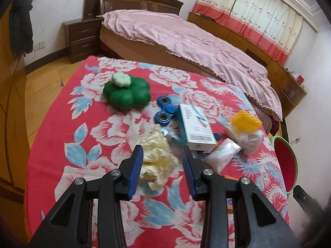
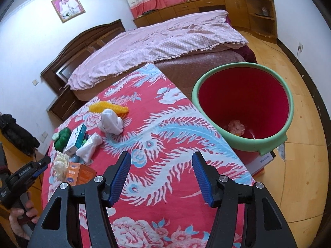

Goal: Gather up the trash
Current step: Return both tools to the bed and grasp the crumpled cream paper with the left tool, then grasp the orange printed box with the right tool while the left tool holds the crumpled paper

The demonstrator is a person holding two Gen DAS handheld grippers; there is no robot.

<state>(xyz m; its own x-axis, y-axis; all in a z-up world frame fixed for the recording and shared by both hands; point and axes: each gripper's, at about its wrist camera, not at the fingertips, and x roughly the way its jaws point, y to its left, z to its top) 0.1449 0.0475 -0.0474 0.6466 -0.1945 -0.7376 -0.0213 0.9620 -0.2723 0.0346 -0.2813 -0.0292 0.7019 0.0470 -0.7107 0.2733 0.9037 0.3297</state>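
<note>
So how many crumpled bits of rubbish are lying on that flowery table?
4 that I can see: cream paper wad between the left claw fingers, white plastic wrapper, white wad, yellow wrapper behind it. More may hide under the box.

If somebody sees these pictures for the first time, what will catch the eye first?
First the red floral tablecloth with its clutter: a green flower-shaped toy at the far left, a blue fidget spinner and a white box in the middle. The left hand-held gripper is open around a crumpled cream paper wad. Beside the table's right edge stands a green-rimmed red bin, one crumpled piece inside; the right hand-held gripper is open over bare cloth.
</note>
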